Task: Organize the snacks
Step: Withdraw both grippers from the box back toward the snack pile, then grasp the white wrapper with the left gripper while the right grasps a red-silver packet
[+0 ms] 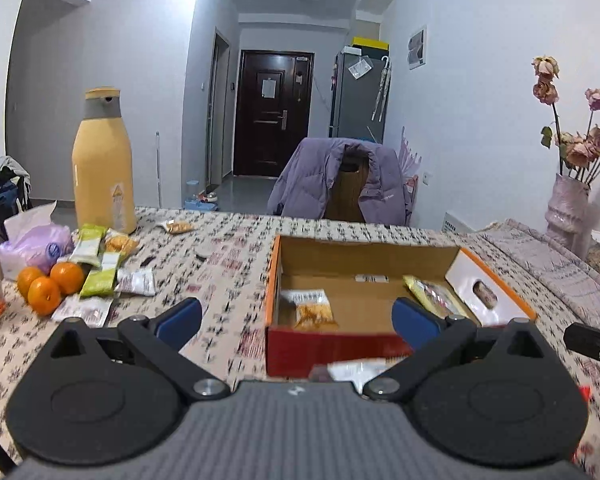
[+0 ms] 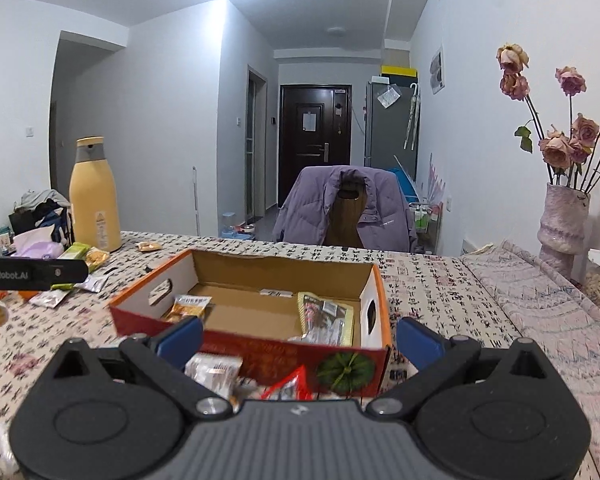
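Nearest the right wrist lens, the right tool (image 2: 298,340) stands spread and empty, with loose snack packets (image 2: 214,372) lying between its fingers at lower centre, just before the cardboard box (image 2: 256,354). The left tool (image 1: 298,314) is likewise spread and empty; its body at left of frame reads "GenRobot.AI". More packets (image 1: 100,276) lie at centre left, nearer the left tool.

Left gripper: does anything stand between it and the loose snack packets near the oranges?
Nothing visible does. The left gripper is open and empty above the tablecloth. The snack packets lie ahead to its left beside the oranges, with only bare cloth between. The cardboard box sits to the right, off that path.
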A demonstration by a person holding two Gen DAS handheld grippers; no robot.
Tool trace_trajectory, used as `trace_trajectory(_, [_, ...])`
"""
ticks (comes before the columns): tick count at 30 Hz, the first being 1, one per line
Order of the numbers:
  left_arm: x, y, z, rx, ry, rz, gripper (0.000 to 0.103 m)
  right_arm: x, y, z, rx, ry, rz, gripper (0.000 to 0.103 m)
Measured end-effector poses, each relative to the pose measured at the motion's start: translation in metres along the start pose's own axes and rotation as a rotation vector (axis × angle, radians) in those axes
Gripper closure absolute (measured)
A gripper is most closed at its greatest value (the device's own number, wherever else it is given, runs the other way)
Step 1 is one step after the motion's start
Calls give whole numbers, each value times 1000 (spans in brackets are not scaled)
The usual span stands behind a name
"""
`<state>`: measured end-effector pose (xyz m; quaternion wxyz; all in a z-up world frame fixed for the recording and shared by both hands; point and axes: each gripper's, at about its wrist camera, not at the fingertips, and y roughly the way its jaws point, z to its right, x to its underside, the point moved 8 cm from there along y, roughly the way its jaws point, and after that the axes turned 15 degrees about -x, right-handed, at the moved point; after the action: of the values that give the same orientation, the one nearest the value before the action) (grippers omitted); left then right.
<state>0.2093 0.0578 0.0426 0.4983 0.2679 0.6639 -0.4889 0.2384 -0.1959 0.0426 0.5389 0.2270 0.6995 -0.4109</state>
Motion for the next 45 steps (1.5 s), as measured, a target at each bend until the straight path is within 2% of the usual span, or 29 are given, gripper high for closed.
trace_trajectory(17, [84, -21, -42, -2, 3, -89, 0, 67, -46, -24, 6, 58, 4, 0])
trace_trajectory(27, [108, -39, -58, -19, 26, -46, 0, 102, -53, -29, 8, 94, -4, 0])
trace_trajectory(40, [141, -35, -71, -7, 63, -100, 0, 117, -52, -27, 30, 120, -18, 0])
trace_trajectory(45, [143, -31, -71, 1, 66, -112, 0, 119, -47, -29, 24, 118, -28, 0])
